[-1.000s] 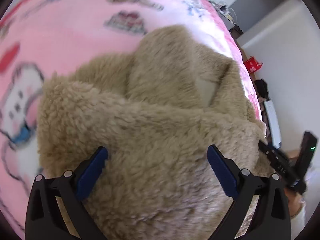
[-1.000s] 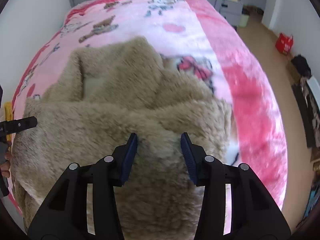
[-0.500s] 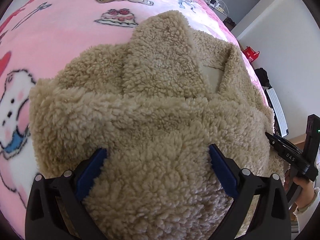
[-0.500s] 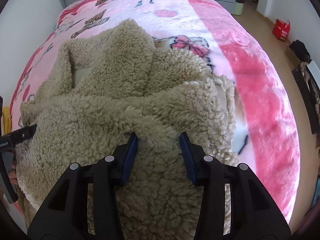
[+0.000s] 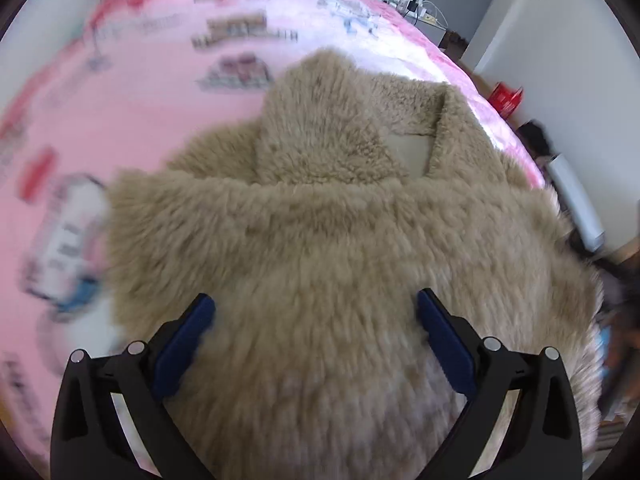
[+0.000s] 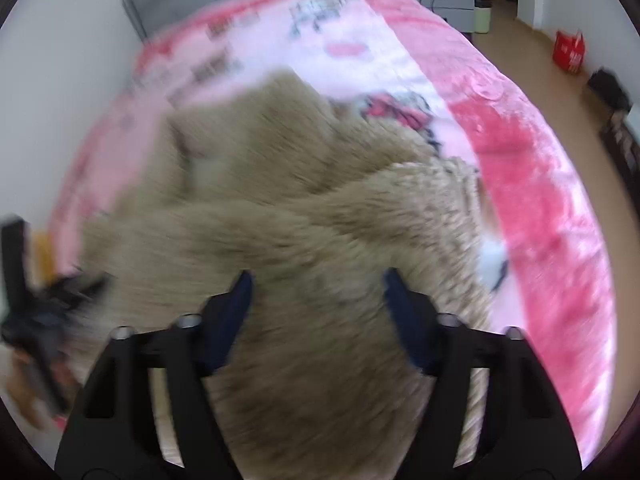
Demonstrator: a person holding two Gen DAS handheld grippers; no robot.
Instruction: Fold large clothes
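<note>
1. Where your left wrist camera looks, the beige fleece coat lies bunched on the pink cartoon blanket; your left gripper is spread wide over the pile, grasping nothing.
2. From the right wrist view, blurred, your right gripper is likewise released above the coat's thick fold.
3. Expect it to be soft, bulky and floppy, so pinch a firm edge such as the collar or hem.
</note>
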